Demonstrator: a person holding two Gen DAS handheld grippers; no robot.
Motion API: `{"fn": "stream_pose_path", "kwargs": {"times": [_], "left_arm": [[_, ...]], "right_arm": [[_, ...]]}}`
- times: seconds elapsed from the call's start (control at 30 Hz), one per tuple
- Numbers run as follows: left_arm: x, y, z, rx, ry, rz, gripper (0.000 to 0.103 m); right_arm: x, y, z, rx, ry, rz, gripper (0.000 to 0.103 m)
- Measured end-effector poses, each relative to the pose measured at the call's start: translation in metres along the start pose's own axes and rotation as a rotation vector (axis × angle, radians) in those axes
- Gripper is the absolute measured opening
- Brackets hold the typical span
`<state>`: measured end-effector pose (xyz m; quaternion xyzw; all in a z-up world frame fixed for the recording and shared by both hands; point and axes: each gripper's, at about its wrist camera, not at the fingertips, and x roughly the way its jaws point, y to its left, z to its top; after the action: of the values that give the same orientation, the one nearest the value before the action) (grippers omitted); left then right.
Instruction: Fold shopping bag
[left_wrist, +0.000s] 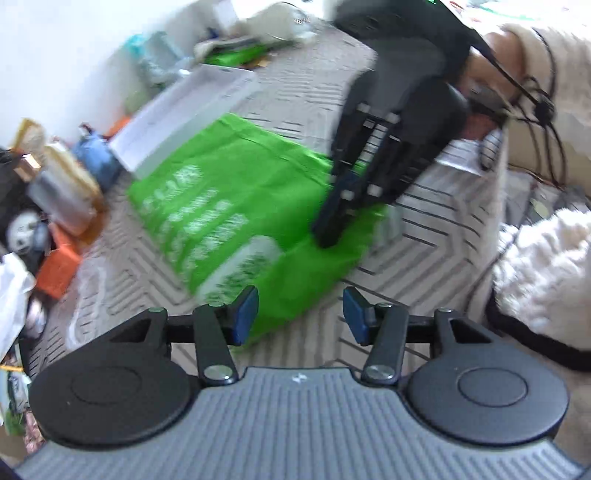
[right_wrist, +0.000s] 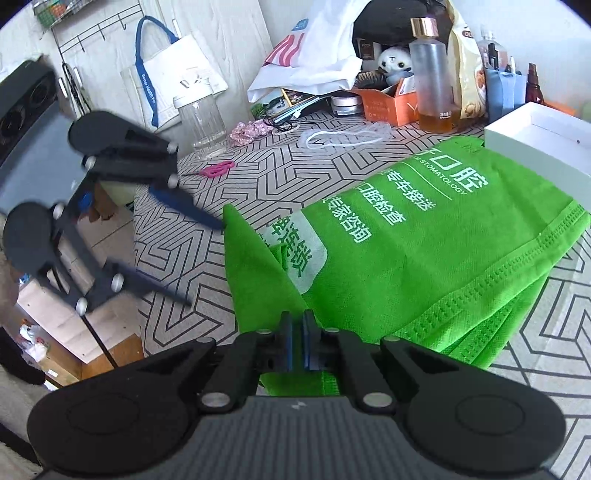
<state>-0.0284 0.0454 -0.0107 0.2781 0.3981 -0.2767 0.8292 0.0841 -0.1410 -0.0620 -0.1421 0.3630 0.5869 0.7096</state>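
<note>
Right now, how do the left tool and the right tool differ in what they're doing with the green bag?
The left tool is open, its blue pads apart, holding nothing; the right tool is shut on a fold of the green bag. The left tool hangs off the bag's edge, while the right tool sits over the fabric itself. Both are black with blue pads, above the patterned table.
</note>
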Motion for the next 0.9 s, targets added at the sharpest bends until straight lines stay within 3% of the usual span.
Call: {"fn": "stream_pose_path", "kwargs": {"times": [0.07, 0.2, 0.33, 0.57, 0.73, 0.77, 0.9], "left_arm": [[0.007, -0.005, 0.004, 0.029, 0.004, -0.002, 0.04], [0.021, -0.016, 0.004, 0.122, -0.009, 0.097, 0.04], [0.034, -0.026, 0.009, 0.17, 0.007, 0.113, 0.041], [0.039, -0.008, 0.022, 0.111, 0.085, 0.027, 0.04], [0.053, 0.024, 0.038, -0.017, 0.18, -0.13, 0.04], [0.054, 0.025, 0.039, -0.018, 0.188, -0.136, 0.04], [0.057, 0.027, 0.042, -0.022, 0.22, -0.161, 0.04]], "right_arm": [[0.0, 0.001, 0.0, 0.0, 0.001, -0.002, 0.004], [0.001, -0.003, 0.002, 0.031, 0.011, 0.013, 0.004], [0.002, -0.01, 0.004, 0.069, 0.026, 0.038, 0.004], [0.004, -0.017, 0.008, 0.104, 0.044, 0.064, 0.004], [-0.002, 0.015, -0.003, -0.142, -0.029, -0.045, 0.008], [-0.004, 0.027, -0.009, -0.225, -0.057, -0.083, 0.01], [-0.014, 0.046, -0.017, -0.355, -0.083, -0.131, 0.018]]}}
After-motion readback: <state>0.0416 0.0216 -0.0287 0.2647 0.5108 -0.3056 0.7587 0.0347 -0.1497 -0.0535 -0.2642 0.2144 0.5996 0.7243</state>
